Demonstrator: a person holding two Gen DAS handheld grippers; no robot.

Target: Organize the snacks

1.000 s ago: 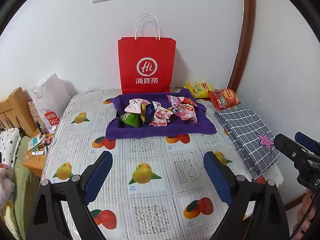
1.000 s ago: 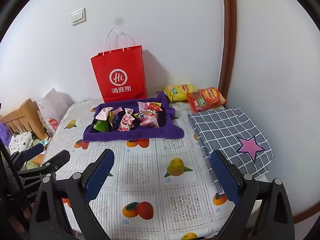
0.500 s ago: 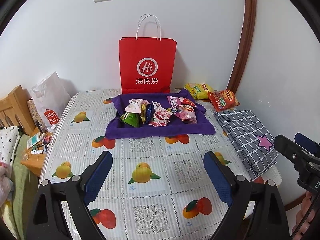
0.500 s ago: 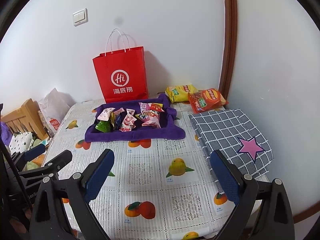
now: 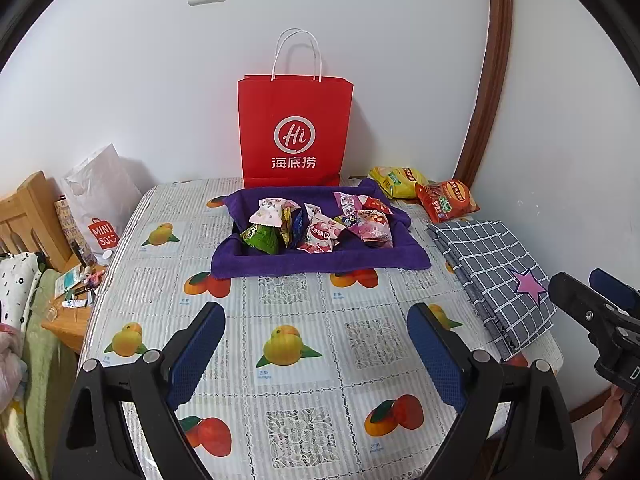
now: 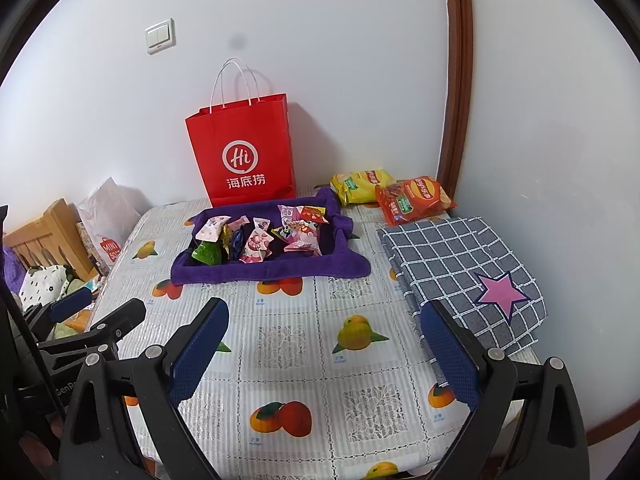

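While both views sit almost as a second ago, the left gripper and right gripper hang released above the desk; small snacks remain piled on the purple towel.

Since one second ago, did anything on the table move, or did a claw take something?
Nothing was taken or let go. Both cameras drifted slightly, so the view shifted a little. The left claw and right claw stay open and empty; the snacks still lie on the purple towel, before the red bag.
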